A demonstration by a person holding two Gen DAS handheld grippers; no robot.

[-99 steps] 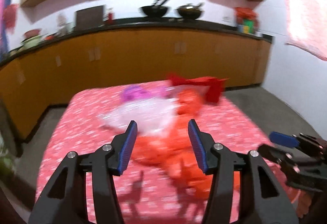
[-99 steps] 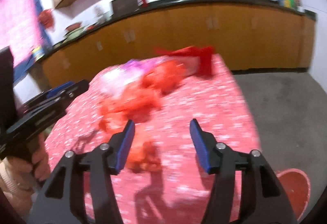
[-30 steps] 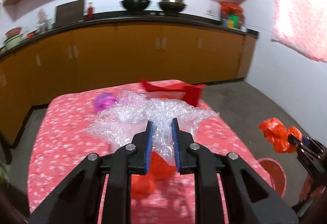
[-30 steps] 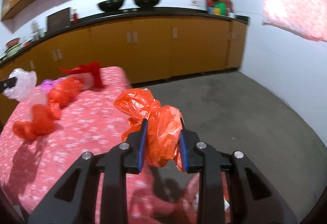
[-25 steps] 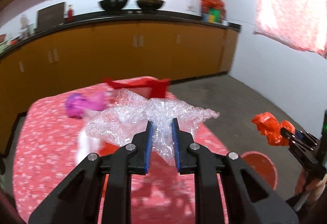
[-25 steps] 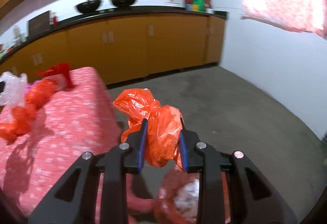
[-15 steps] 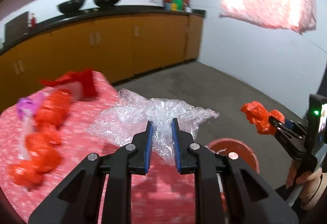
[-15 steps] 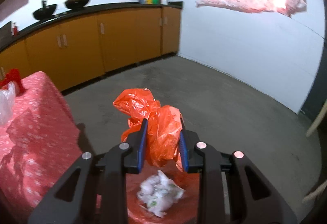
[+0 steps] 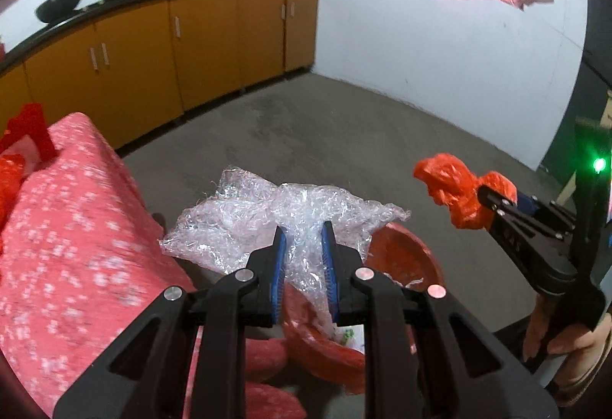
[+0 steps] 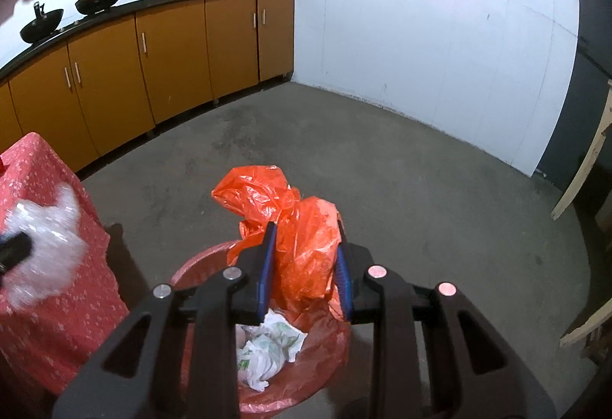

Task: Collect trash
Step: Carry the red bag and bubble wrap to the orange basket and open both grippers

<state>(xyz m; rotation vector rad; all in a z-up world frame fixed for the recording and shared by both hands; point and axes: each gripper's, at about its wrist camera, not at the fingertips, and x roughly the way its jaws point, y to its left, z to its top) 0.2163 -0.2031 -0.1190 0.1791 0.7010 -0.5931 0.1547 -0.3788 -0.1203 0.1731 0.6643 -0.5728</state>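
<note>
An orange plastic bag [image 10: 302,239] and clear, glinting bubble wrap [image 9: 283,216] above a red bin [image 10: 329,354] holding white crumpled paper [image 10: 267,350], beside a red white-flecked tablecloth [image 9: 69,250], ochre cabinets [image 10: 172,55] and grey floor [image 10: 382,170].

bin [image 10: 199,266]: floor, right of my table [image 10: 46,304] | paper wad [image 10: 267,350]: in bin | cabinets [image 10: 172,55]: behind, along wall
</note>
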